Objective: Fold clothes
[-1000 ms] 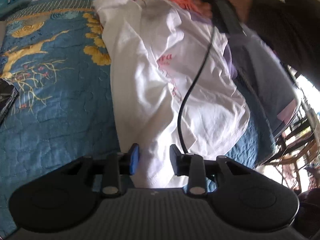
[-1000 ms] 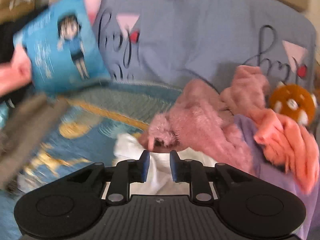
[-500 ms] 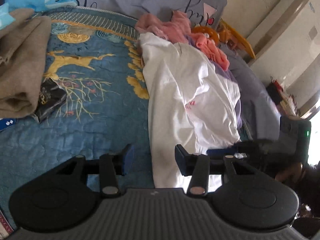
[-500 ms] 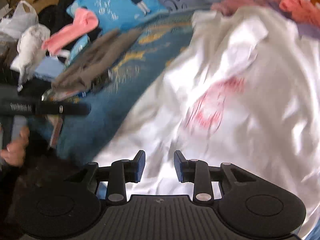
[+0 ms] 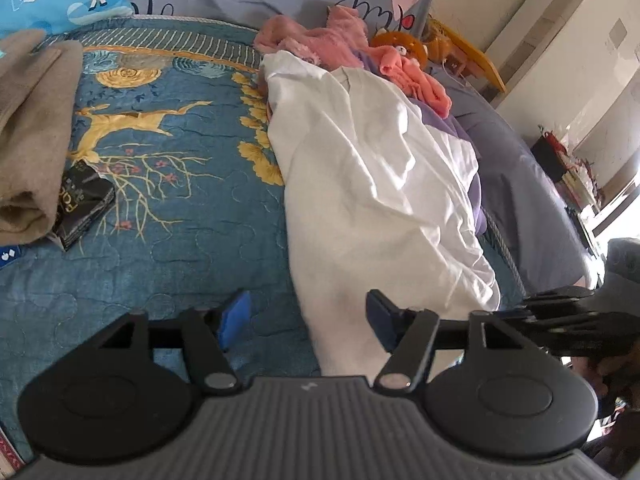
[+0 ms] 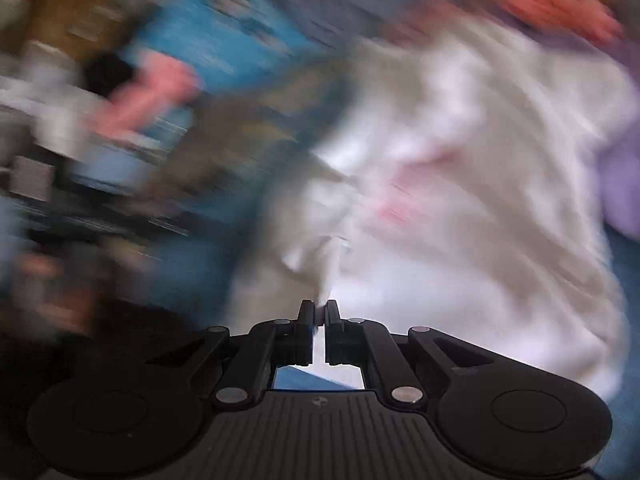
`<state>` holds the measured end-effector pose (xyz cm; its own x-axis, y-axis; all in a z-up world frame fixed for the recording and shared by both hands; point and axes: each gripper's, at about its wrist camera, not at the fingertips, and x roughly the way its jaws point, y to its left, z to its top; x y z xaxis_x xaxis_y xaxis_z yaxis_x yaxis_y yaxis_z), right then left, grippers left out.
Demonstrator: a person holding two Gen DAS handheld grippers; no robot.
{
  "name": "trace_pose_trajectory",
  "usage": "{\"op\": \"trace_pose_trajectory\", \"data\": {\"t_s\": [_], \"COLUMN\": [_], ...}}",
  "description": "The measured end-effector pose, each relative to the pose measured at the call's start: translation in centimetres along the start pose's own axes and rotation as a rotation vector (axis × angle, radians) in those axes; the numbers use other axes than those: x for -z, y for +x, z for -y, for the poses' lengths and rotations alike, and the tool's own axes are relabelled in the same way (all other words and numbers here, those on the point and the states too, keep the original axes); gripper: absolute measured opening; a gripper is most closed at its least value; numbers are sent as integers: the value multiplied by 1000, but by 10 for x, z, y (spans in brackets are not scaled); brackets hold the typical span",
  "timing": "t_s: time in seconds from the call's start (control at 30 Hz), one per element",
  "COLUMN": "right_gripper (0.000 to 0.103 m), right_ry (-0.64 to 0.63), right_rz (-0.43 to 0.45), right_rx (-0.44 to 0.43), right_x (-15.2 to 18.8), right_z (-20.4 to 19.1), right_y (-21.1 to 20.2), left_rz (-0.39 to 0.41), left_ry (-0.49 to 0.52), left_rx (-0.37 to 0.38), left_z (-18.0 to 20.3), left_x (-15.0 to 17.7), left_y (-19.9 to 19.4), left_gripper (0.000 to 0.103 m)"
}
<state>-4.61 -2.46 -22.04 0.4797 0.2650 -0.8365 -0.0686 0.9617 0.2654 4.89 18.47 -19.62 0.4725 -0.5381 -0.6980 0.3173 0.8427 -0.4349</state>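
Left wrist view shows my left gripper [image 5: 306, 312] with its jaws apart, and they have just been widening; the near end of the white shirt [image 5: 372, 184] lies between them, but neither pad presses on it. The shirt stretches in a rumpled strip along the right side of the blue bedspread [image 5: 168, 208], from the near edge up to the heap of pink clothes [image 5: 320, 40] by the pillows. My right gripper [image 6: 319, 314] has just closed, and in its blurred view a pinch of white cloth sits clamped between the tips. A tan folded towel [image 5: 28, 132] rests at the left edge of the bed. I judge the shirt's fold barely started: no crease is made, and the pink clothes are not yet touched.
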Motion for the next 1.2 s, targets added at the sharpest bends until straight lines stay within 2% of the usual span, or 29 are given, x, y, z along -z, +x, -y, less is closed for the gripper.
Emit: {"op": "trace_pose_trajectory", "data": {"t_s": [0.03, 0.13, 0.23, 0.3, 0.4, 0.53, 0.63, 0.77, 0.9, 0.93, 0.97, 1.0, 1.17, 1.2], "right_gripper": [6, 12, 24, 25, 30, 37, 37, 38, 38, 36, 18, 4, 5, 5], "right_ry": [13, 27, -62, -157, -307, -527, -577, -486, -373, -355, -340, -318, 0, 9], "right_rz": [-34, -14, 80, 156, 238, 324, 328, 280, 225, 216, 209, 204, 253, 252], "right_rx": [43, 9, 46, 105, 141, 184, 181, 151, 189, 184, 176, 165, 178, 196], "right_x": [3, 4, -14, -31, -69, -134, -188, -251, -289, -293, -296, -302, -317, -316], "right_z": [5, 4, -7, -17, -30, -51, -54, -61, -56, -55, -54, -50, -9, -6], "right_y": [7, 3, -17, -28, -28, 2, 35, 79, 117, 123, 129, 133, 137, 139], "left_rz": [-5, -21, -56, -83, -136, -188, -174, -176, -181, -183, -184, -184, -185, -186], "left_ry": [3, 10, 27, 49, 103, 197, 226, 210, 201, 198, 191, 182, 162, 161], "left_rx": [-1, -5, -5, -7, -9, 2, 30, 37, 42, 42, 43, 46, 53, 54], "left_z": [1, 3, 7, 12, 25, 46, 51, 50, 47, 46, 45, 43, 39, 39], "left_x": [0, 2, 4, 6, 11, 19, 21, 19, 15, 15, 14, 14, 12, 12], "left_y": [1, 4, 11, 18, 31, 45, 43, 46, 47, 47, 48, 48, 49, 49], "left_gripper": [69, 69, 69, 69, 69, 69, 74, 74, 74, 76, 76, 76, 76, 76]}}
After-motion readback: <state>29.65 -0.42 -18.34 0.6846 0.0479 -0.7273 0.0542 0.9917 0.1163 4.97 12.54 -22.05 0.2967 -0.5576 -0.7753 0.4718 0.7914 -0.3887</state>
